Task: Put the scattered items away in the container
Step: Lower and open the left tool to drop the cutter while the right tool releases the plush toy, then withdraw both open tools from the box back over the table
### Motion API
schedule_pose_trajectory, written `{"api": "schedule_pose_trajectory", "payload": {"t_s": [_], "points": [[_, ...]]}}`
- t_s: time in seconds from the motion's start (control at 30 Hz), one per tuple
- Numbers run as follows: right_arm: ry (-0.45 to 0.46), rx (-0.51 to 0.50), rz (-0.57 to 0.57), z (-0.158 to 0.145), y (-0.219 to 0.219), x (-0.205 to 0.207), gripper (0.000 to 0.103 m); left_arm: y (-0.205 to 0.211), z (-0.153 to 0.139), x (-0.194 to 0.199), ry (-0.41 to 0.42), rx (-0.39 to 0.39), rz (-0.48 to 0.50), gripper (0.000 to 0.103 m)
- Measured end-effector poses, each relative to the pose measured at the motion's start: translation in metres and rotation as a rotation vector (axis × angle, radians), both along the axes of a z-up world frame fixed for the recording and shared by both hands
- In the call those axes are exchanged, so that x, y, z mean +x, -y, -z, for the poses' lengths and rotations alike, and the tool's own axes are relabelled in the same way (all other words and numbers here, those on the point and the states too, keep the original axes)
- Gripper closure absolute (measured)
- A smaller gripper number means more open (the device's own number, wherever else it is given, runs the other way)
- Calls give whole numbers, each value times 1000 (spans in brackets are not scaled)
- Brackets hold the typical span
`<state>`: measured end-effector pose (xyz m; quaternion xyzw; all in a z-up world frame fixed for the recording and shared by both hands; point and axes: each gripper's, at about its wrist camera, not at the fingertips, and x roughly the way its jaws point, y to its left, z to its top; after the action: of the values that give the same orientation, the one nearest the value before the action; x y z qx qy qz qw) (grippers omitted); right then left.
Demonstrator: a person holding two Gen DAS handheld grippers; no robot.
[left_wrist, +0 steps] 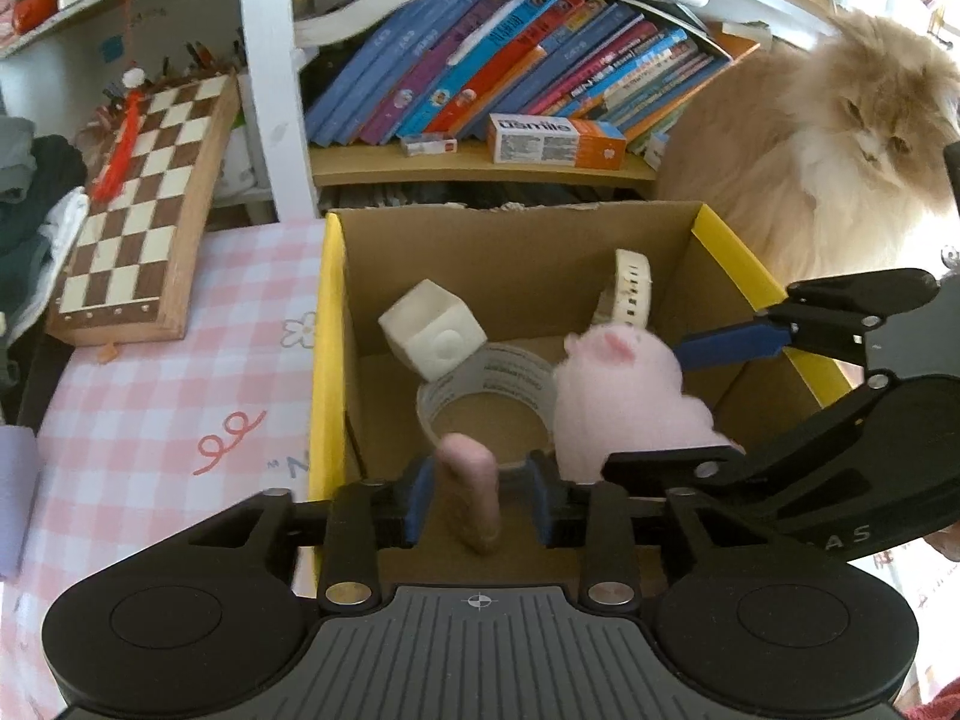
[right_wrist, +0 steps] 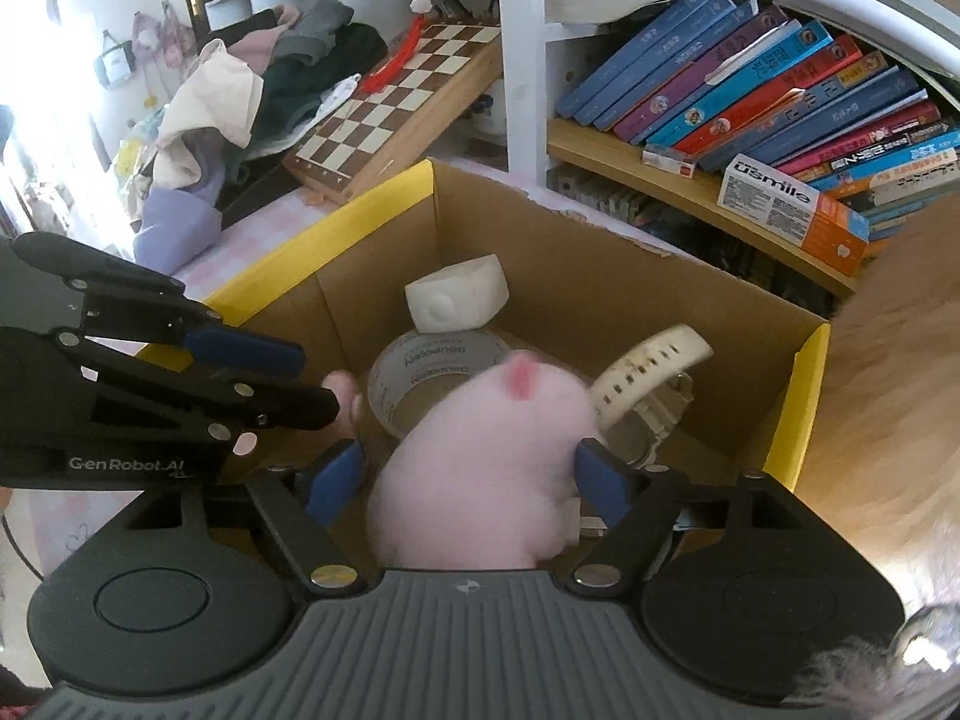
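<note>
On the pink checked tablecloth (left_wrist: 150,420) no loose item shows in either view, though much of the table lies out of frame, so I cannot judge whether anything is left to gather. The cardboard box (left_wrist: 327,360) with yellow rims already holds, from left to right, a white cube (left_wrist: 432,333) leaning on a roll of clear tape (left_wrist: 486,390), and a white-strapped watch (left_wrist: 630,288) against the far right wall. The left gripper (left_wrist: 480,501) hangs over the near edge with its jaws apart on either side of a small pink oblong piece (left_wrist: 471,492); they do not seem to press it, and I cannot tell whether it is falling or resting. Further right, the right gripper (right_wrist: 471,483) has its jaws wide either side of a pink plush toy (right_wrist: 480,456) inside the box; the toy is blurred and seems to me just freed, though I cannot be sure. The right wrist view shows the watch's metal case and a heap of clothes (right_wrist: 240,96); only the left wrist view shows the face of the fluffy cat (left_wrist: 840,138) beside the box.
</note>
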<state>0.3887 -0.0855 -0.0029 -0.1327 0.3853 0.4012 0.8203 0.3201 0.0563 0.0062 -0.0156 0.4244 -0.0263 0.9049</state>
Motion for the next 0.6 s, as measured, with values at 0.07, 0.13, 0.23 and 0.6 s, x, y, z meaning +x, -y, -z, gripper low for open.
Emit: {"api": "schedule_pose_trajectory", "payload": {"t_s": [0.07,0.13,0.23,0.6], "points": [[1,9,7,-3,2,-2,24,-1,-4,-5,20,3,-9,56],[6,20,19,-6,5,-4,22,-3,-8,-10,38,-3,-10,52],[16,34,37,-13,10,-10,22,-1,-14,-18,63,0,-3,48],[85,64,75,-39,18,-46,21,1,-38,-52,158,-10,19,46]]}}
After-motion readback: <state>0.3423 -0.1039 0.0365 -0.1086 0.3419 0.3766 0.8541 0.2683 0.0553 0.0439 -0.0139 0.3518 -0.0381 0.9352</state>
